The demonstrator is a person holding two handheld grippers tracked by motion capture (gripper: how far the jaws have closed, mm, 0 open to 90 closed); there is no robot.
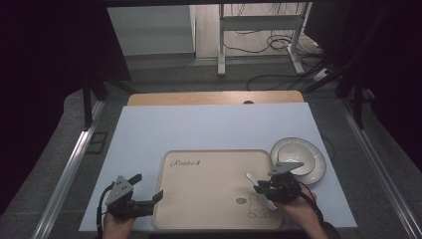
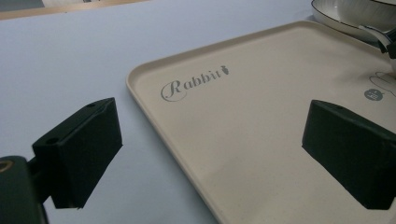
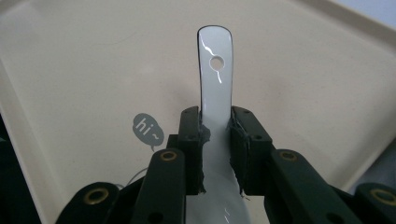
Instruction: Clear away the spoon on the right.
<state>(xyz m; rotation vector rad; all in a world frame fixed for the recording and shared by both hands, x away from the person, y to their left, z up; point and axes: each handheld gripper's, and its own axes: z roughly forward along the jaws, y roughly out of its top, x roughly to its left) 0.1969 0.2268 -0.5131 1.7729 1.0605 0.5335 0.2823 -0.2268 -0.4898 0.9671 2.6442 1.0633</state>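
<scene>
Covering the desk's (image 1: 209, 124) six o'clock edge, a beige rectangular plastic tray (image 1: 209, 199) lies beneath the right hand-held gripper (image 3: 217, 140), clamped on a white ceramic spoon (image 3: 215, 79); the left hand-held gripper (image 2: 210, 149) gapes wide, empty.

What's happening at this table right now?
A person works with a gripper in each hand. The right gripper is clamped on a white spoon, held over a beige tray. The left gripper sits open at the tray's left edge. A bowl on a plate waits beside the tray.
</scene>
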